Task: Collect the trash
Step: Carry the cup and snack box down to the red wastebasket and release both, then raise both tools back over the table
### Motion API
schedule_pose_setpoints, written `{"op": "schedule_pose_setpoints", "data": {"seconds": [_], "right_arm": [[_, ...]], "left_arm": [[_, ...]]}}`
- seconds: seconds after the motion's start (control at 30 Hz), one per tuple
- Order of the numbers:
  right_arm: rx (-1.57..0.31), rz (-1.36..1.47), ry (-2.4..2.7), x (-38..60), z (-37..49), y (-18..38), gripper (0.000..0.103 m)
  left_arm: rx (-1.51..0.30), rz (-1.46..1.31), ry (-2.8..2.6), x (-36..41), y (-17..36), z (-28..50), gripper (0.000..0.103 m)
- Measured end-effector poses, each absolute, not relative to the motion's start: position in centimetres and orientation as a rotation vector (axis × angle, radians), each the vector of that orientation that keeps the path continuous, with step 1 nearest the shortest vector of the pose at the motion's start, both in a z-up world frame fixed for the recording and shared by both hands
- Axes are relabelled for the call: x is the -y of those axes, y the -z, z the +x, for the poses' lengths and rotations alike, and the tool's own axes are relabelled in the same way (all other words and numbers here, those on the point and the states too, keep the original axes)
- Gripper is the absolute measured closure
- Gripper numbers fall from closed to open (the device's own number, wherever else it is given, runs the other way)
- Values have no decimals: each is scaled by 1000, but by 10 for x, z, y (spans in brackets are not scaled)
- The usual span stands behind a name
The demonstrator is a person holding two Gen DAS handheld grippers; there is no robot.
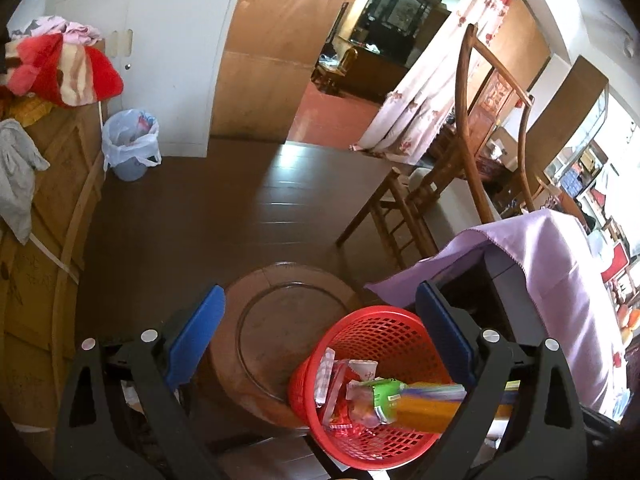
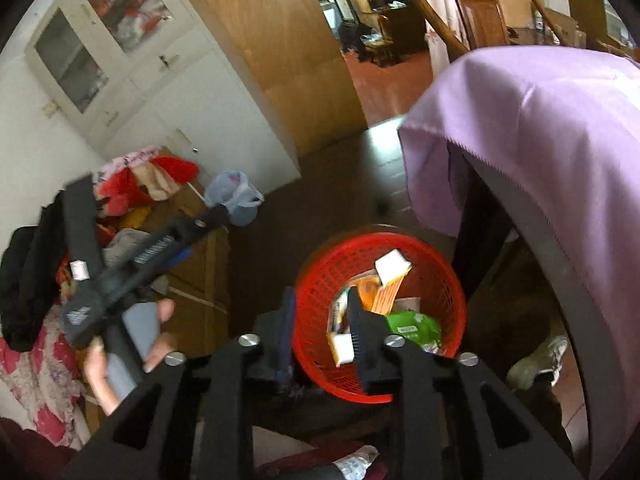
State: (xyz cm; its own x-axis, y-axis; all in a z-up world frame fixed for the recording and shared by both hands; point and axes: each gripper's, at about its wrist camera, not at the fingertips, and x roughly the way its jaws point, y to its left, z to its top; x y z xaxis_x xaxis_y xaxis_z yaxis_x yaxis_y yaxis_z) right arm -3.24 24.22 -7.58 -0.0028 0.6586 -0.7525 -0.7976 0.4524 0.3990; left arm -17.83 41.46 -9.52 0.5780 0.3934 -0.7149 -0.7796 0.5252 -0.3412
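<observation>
Hovering over a red mesh wastebasket (image 1: 372, 384), the left gripper (image 1: 320, 340) is sitting with its blue-padded fingers (image 1: 196, 336) spread wide and nothing between them. That basket is standing on a round wooden stool (image 1: 260, 320) just beside a table draped in a lilac cloth (image 1: 560, 280), and it's already holding wrappers: a green packet (image 1: 384, 394), an orange-and-purple pack (image 1: 432, 400), some white blister strips (image 1: 325, 376). From the right wrist view, the right gripper (image 2: 320, 332) is hanging over the basket's near rim, fingers fairly close together, one inside the basket and one outside, but I can't tell if they're actually pinching anything. Over by the white cabinets a blue lined bin (image 1: 130, 144) is standing on the dark floor.
</observation>
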Motion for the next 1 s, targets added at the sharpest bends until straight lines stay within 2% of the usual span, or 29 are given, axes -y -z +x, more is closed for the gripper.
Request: {"op": "schedule_pose_setpoints", "data": {"seconds": [0.17,0.5,0.93,1.0], "right_arm": [[-1061,-155,-1124,-225,-35,77,74],[-906,-100,-1031,-166,-49,43,50],[-685,7,-849,-66,-66,-18,35],[-651,21,-810,-45,-71,-25,30]], "left_arm": [[-631,-690,-726,-406,94,-171,10],[-629,-656,-654,-385,87,-164,8],[-571,-492,-490,-315,45,-151,7],[-562,-453,-461,-298,39,-148,7]]}}
